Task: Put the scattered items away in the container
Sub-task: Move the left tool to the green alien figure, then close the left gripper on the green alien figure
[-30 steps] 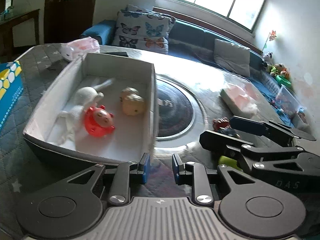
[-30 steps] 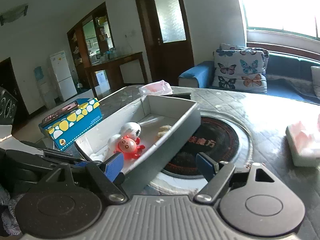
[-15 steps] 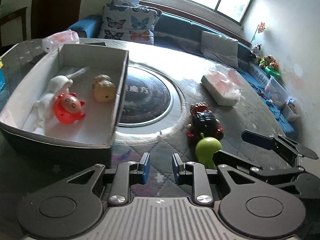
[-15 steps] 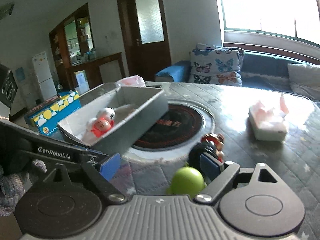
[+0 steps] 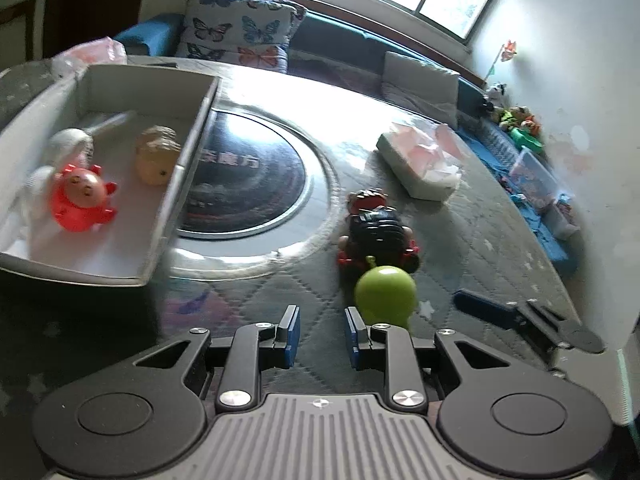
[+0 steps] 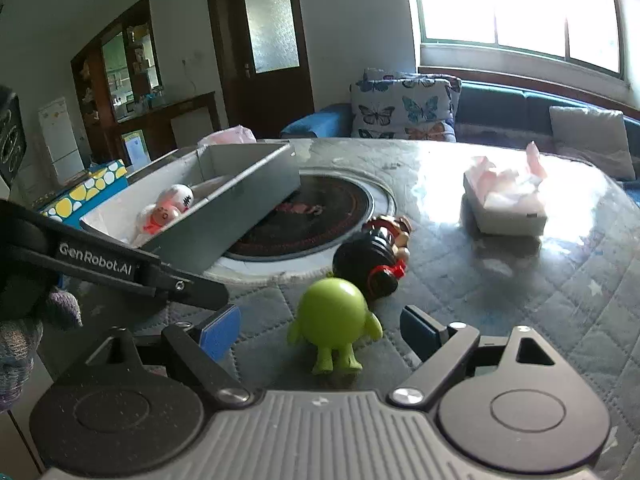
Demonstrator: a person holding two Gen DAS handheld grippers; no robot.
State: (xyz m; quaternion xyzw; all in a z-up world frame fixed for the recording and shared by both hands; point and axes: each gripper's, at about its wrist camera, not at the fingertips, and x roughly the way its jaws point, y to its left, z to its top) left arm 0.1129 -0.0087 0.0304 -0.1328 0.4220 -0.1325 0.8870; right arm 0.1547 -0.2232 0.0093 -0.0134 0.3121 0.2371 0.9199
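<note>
Right hand-held gripper (image 6: 316, 330) has its jaws wide apart, and the green toy (image 6: 334, 314) stands between them at the bottom middle of the right wrist view, with nothing touching it yet. Left hand-held gripper (image 5: 319, 336) has its jaws close together with nothing in them, low in the middle of the left wrist view, and the green toy (image 5: 385, 292) is just to the right of its tips. The green toy is round and smooth with two short arms and two little legs, so I think it could pop out or tip over if the pads squeeze it off to one side. A black and red toy (image 6: 374, 260) lies right behind it, touching or almost touching, so a push forward could knock that one away or catch it in the grip too. The two grippers are near each other here, so they might bump. The grey box (image 5: 120, 184) sits at the left of the left wrist view, partly over the round dark plate (image 5: 256, 184) in the worktop (image 5: 480, 248). It already holds a red toy (image 5: 82, 196), a white toy (image 5: 70, 148) and a yellow-brown toy (image 5: 156, 156). A drop from too high could make the green toy bounce out. The pink tissue pack (image 6: 504, 200) sits well away, at the right.
</note>
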